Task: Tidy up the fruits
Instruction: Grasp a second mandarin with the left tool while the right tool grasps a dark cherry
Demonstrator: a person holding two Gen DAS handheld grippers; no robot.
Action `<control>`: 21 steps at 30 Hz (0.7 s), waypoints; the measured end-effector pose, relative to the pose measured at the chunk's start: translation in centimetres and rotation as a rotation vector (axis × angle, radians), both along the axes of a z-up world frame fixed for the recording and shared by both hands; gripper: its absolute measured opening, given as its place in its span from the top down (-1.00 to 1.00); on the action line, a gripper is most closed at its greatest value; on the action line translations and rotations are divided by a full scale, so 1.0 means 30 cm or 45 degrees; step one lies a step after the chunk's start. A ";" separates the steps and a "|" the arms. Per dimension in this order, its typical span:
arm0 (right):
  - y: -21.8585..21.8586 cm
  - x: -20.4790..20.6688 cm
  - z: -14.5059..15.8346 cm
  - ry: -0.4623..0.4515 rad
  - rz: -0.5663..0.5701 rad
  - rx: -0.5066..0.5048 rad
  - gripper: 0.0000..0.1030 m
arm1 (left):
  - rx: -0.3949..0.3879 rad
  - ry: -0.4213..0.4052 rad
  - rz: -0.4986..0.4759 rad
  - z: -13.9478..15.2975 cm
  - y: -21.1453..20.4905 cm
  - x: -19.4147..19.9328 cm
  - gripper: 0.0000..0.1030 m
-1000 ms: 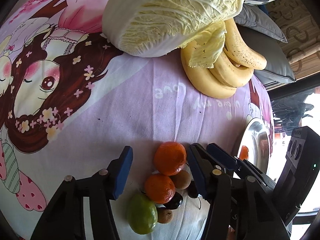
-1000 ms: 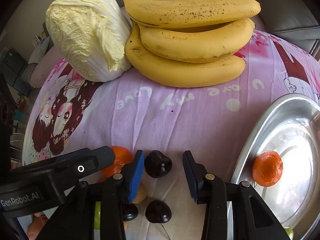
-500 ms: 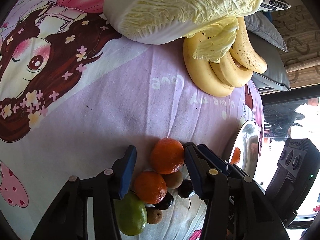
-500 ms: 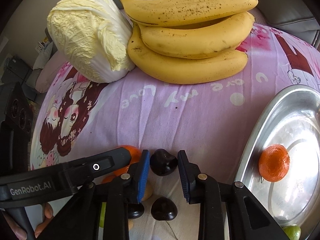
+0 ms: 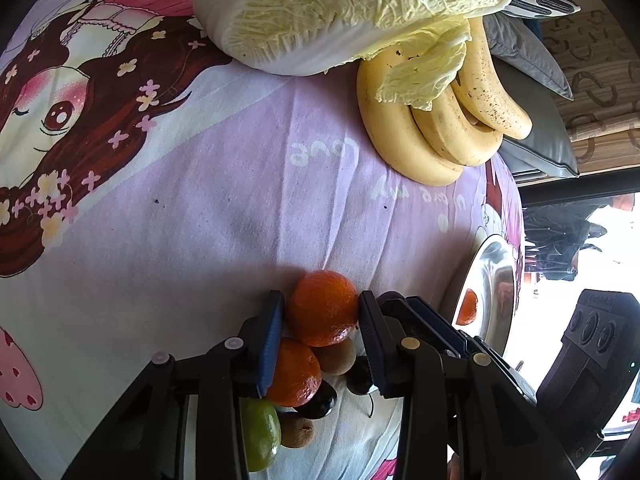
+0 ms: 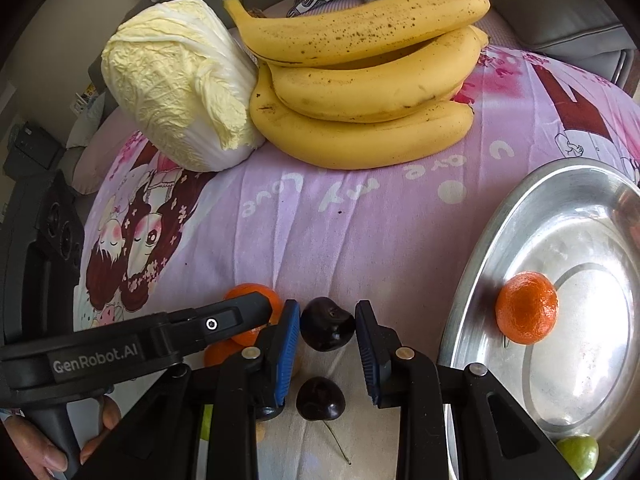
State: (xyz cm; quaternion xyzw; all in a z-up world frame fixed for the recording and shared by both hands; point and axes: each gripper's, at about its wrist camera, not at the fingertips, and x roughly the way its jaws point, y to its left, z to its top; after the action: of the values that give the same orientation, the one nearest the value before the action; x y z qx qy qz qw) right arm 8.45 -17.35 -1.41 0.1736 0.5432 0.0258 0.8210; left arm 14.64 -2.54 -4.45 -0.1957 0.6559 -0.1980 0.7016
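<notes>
A pile of small fruit lies on the pink printed cloth [image 5: 200,240]. My left gripper [image 5: 322,320] is closing on the top orange [image 5: 322,304]; both blue pads touch its sides. Below it lie a second orange [image 5: 294,372], a green lime [image 5: 258,432], brown fruits [image 5: 334,354] and dark cherries [image 5: 320,400]. My right gripper [image 6: 327,332] is shut on a dark cherry [image 6: 327,322] on the cloth. Another cherry [image 6: 320,398] lies nearer, under the fingers. The left gripper's body [image 6: 160,340] reaches in from the left.
A metal plate [image 6: 480,280] at the right holds an orange [image 6: 526,308] and a lime [image 6: 578,454]. A banana bunch [image 6: 360,80] and a napa cabbage [image 6: 176,84] lie at the far side. Grey cushions sit behind them.
The left jaws came together from wide apart onto the top orange. The right jaws narrowed until they met the dark cherry. Both hands stayed about where they were.
</notes>
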 end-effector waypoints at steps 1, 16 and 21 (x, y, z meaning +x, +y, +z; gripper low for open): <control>-0.006 -0.001 0.004 -0.004 -0.003 0.001 0.40 | 0.004 -0.005 0.001 0.003 0.003 0.000 0.25; -0.028 -0.035 0.079 -0.058 -0.029 -0.002 0.40 | 0.050 -0.104 0.060 0.076 0.059 -0.004 0.25; -0.048 -0.043 0.095 -0.067 -0.049 0.001 0.40 | 0.070 -0.140 0.051 0.100 0.040 -0.007 0.25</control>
State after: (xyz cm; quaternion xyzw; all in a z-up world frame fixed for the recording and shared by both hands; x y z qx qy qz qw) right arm 7.17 -18.77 1.44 0.1835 0.5180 0.0149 0.8353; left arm 14.44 -1.34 -1.44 -0.1781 0.6176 -0.1764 0.7455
